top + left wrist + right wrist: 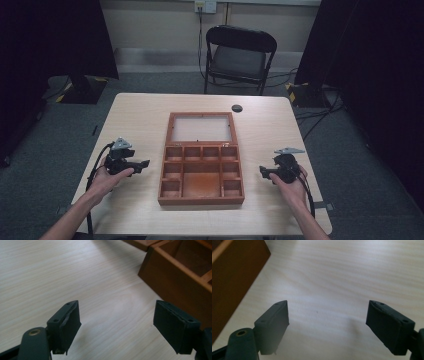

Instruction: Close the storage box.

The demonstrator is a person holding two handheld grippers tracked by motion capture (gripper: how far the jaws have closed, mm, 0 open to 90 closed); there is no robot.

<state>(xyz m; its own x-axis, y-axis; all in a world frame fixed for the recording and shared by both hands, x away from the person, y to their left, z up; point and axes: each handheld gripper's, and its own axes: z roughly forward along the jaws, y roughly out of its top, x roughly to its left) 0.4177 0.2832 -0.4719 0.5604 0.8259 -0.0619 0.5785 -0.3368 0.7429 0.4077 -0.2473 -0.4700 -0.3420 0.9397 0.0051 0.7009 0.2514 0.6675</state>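
A brown wooden box (201, 199) lies open in the middle of the table, its glass-panelled lid (201, 128) folded flat toward the far side. The base holds several compartments, all bare. My left gripper (145, 164) rests left of the box, held in a hand, open with nothing between its jaws (117, 322). The box wall (172, 282) stands just to its right. My right gripper (262, 172) sits right of the box, open over bare wood (327, 325), with the box side (234, 280) at its left.
A small dark round disc (237, 108) lies on the light wooden table (140, 115) behind the lid. A black folding chair (239, 57) stands beyond the far edge. Dark curtains, stands and cables line the floor on both sides.
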